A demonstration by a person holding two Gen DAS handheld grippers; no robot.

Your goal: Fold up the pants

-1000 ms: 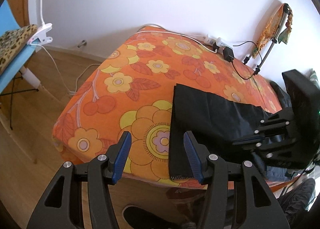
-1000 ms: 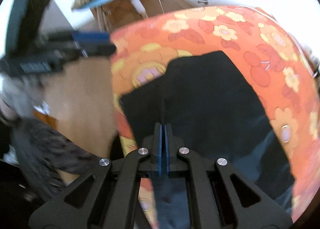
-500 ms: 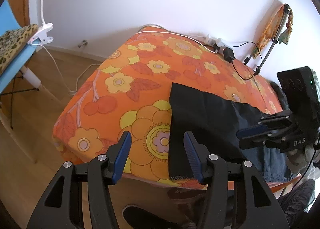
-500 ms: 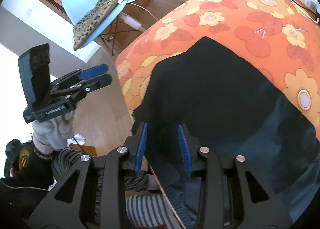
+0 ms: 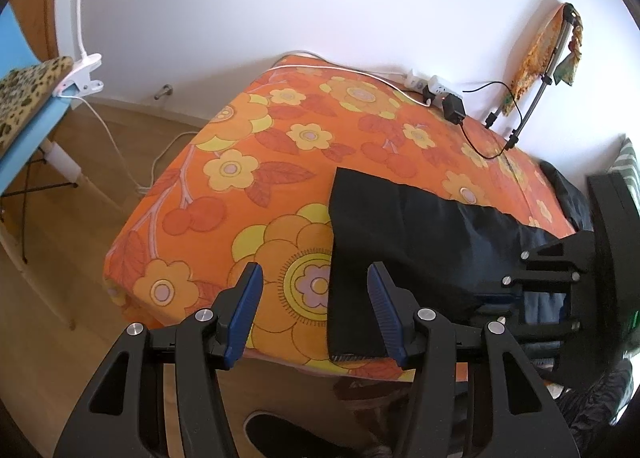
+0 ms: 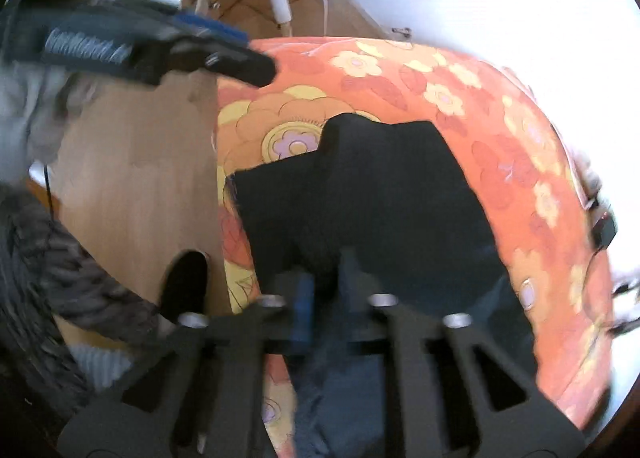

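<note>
Dark navy pants (image 5: pixel 400 234) lie along the near right of a bed with an orange flowered cover (image 5: pixel 280 162); one end hangs over the front edge. My left gripper (image 5: pixel 316 310) is open and empty, held above the bed's front edge with the pants' left edge between its fingers' line of sight. My right gripper (image 6: pixel 324 290) is low over the pants (image 6: pixel 380 198) near the bed's edge, jaws a little apart with dark cloth between them; the view is blurred. It also shows at the right in the left wrist view (image 5: pixel 516 290).
A power strip and black charger (image 5: pixel 452 108) with cables lie at the bed's far edge by the white wall. A blue chair with a leopard cushion (image 5: pixel 24 98) stands at the left on the wooden floor. A shoe (image 5: pixel 288 434) is below the bed's edge.
My right gripper had opened and lifted off the pants half a second ago; now it has come back down onto them with its jaws narrower. My left gripper has stayed still and open.
</note>
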